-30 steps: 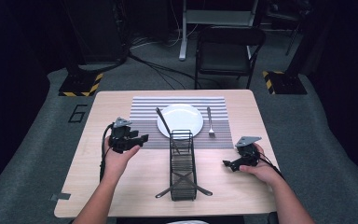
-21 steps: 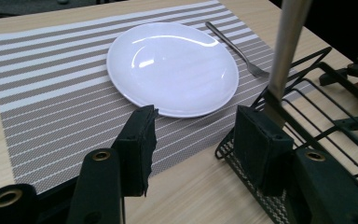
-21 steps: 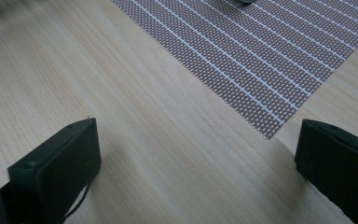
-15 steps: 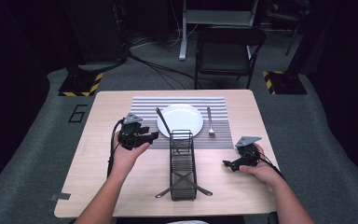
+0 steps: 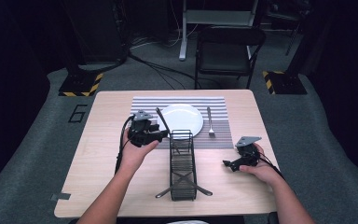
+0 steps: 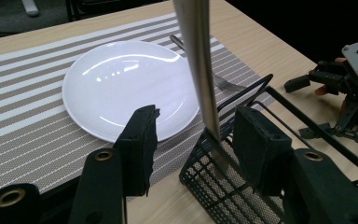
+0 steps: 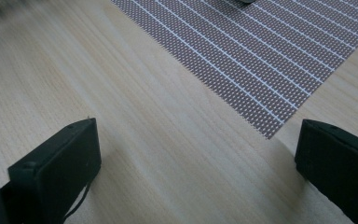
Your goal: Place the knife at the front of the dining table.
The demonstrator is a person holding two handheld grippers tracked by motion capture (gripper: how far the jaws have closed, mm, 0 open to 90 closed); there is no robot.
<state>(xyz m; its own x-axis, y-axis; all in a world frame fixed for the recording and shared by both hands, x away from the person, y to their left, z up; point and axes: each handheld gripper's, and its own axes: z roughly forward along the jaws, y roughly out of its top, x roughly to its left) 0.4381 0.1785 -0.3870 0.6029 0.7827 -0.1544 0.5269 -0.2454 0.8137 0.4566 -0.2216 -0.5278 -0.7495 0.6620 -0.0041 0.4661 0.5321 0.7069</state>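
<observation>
Left gripper [image 6: 191,140] gapes around knife [image 6: 200,74] — right gripper [image 7: 196,163] wide, empty.

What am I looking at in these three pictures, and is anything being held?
A person sits at a wooden table with a hand-held gripper in each hand: the left hand-held gripper and the right hand-held gripper. One picture looks down from above; the other two come from cameras riding on each tool. On a striped placemat lie a white plate and a fork. In front stands a black wire rack. A metal utensil leans in it, between the left tool's open jaws, not yet clamped. The right tool is open, holding nothing.
</observation>
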